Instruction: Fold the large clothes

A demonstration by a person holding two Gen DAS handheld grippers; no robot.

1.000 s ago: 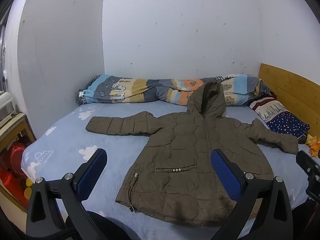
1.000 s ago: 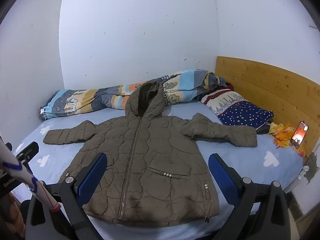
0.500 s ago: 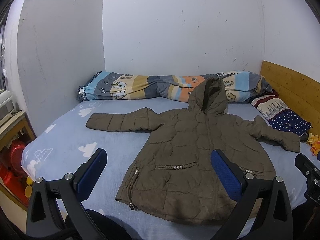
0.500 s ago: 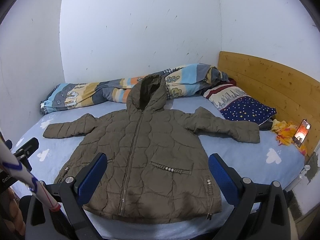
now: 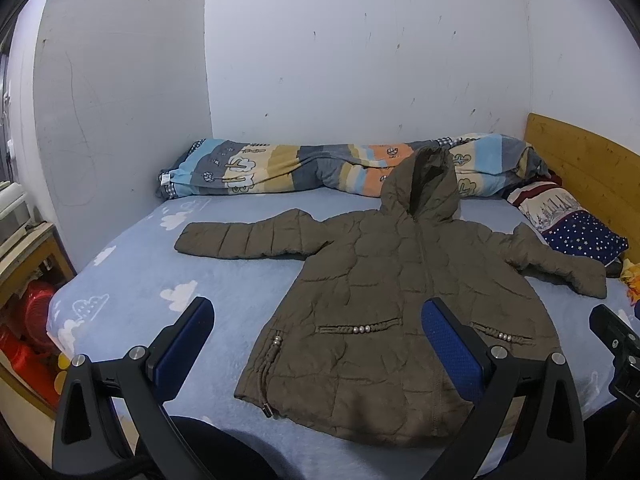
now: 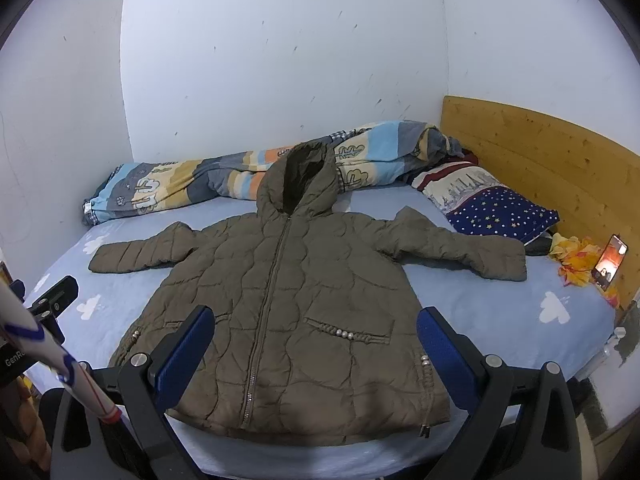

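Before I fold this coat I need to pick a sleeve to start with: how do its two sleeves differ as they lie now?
The left sleeve lies nearly straight out sideways; the right sleeve angles down toward the near edge of the bed. The left sleeve's cuff ends on bare sheet; the right sleeve's cuff ends close to the starry pillow. Both are puffy, olive-brown, flat on the bed, unfolded.

Both views are taken from the foot side of the pale blue cloud-print bed point(image 5: 132, 280), faced toward the white wall. The spread olive quilted hooded jacket point(image 5: 400, 300) point(image 6: 288, 300) is shared, seen from the left in one, from the right in the other.
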